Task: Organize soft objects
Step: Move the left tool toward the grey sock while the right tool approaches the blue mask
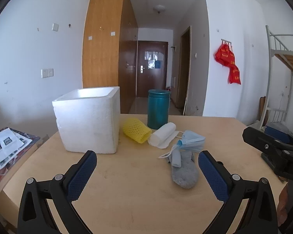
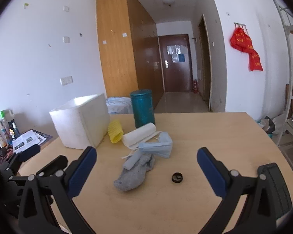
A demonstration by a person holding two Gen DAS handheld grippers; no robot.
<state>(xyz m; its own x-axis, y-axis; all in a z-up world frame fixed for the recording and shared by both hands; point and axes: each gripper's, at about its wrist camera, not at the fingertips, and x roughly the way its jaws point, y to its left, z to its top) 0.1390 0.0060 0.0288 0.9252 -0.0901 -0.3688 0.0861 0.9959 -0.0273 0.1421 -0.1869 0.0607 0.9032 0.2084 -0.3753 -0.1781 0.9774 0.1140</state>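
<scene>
A white foam box point(image 1: 87, 120) point(image 2: 82, 122) stands open-topped at the table's left. Beside it lie a yellow foam net sleeve point(image 1: 135, 130) point(image 2: 115, 131), a white roll of cloth point(image 1: 162, 135) point(image 2: 138, 134), a blue face mask point(image 1: 191, 141) point(image 2: 158, 146) and a grey sock point(image 1: 183, 171) point(image 2: 134, 172). My left gripper point(image 1: 147, 165) is open and empty, above the table just short of the sock. My right gripper point(image 2: 146, 163) is open and empty, with the sock between its fingers' line of sight.
A teal canister point(image 1: 158, 109) point(image 2: 143, 109) stands behind the soft items. A small black cap point(image 2: 177, 177) lies on the wooden table point(image 2: 214, 136). Papers point(image 1: 5, 146) and bottles point(image 2: 2, 128) sit on a side surface at the left. A bunk bed frame point(image 1: 283, 58) is at the right.
</scene>
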